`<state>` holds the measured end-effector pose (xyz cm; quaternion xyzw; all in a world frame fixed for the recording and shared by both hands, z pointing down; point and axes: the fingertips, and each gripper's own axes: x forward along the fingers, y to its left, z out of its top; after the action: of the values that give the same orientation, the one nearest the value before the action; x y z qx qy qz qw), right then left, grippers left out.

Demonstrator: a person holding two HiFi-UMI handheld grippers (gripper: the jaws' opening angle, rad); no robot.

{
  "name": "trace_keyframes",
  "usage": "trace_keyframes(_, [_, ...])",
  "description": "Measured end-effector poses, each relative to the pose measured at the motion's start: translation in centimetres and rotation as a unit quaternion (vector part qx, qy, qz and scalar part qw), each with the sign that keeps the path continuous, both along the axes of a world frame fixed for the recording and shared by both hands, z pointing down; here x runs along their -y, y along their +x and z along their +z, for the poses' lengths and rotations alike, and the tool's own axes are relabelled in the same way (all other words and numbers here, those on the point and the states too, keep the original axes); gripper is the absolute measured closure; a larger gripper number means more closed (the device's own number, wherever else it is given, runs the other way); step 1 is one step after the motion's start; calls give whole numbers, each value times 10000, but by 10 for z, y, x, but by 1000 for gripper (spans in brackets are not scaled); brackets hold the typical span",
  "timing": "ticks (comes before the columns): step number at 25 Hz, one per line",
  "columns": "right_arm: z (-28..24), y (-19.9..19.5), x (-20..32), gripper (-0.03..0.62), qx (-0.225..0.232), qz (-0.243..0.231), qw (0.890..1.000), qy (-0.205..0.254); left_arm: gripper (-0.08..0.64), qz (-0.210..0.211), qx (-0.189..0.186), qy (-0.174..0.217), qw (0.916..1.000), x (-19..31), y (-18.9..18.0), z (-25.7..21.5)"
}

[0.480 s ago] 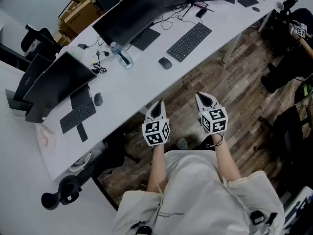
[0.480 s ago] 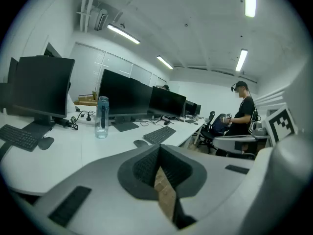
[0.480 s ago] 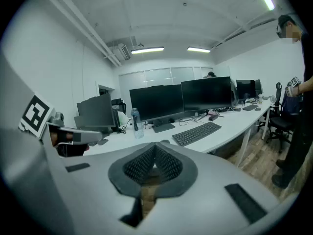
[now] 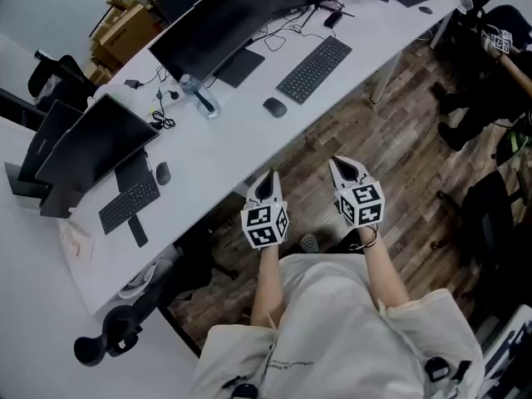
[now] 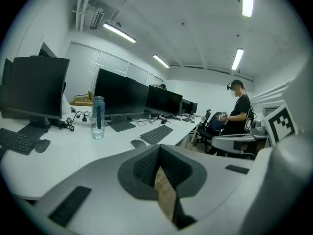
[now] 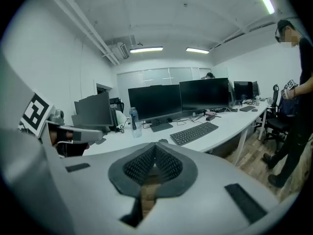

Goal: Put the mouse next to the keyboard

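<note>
Little had changed over the last half second. In the head view the white desk and everything on it had slid slightly toward the upper left, while both tools kept their place at the frame's centre, so the shift was the head camera's and not the hands'.

The left gripper and the right gripper hung side by side over the wood floor, short of the desk edge. Each had its jaws pressed together with nothing between them, as each gripper's own view confirmed.

The dark mouse lay untouched on the desk in the upper middle of the frame, near the lower-left end of the black keyboard but apart from it. A water bottle stood farther left.

The task had probably not begun: a gripper would need to open and reach the mouse first.
</note>
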<state>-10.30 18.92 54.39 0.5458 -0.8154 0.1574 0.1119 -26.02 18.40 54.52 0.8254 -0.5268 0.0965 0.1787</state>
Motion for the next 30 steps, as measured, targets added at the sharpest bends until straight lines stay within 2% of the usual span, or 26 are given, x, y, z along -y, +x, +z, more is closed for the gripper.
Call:
trace_keyframes(8, [-9, 8, -2, 574, 249, 168, 9994, 198, 534, 82, 115, 36, 9999, -3, 3, 4])
trace_keyframes(9, [-9, 8, -3, 547, 244, 164, 9994, 201, 526, 87, 125, 33, 9999, -3, 3, 5])
trace_keyframes(11, [-8, 8, -4, 532, 252, 156, 9994, 193, 478, 122, 139, 27, 9998, -3, 4, 6])
trace_keyframes(13, [-7, 8, -5, 472, 255, 128, 9995, 166, 426, 159, 153, 36, 9998, -2, 6, 7])
trace_keyframes(18, [-6, 5, -4, 402, 253, 69, 9996, 79, 369, 284, 194, 16, 9994, 1, 9, 7])
trace_keyframes(30, [8, 8, 11, 362, 318, -7, 9995, -88, 365, 273, 243, -156, 9992, 16, 14, 20])
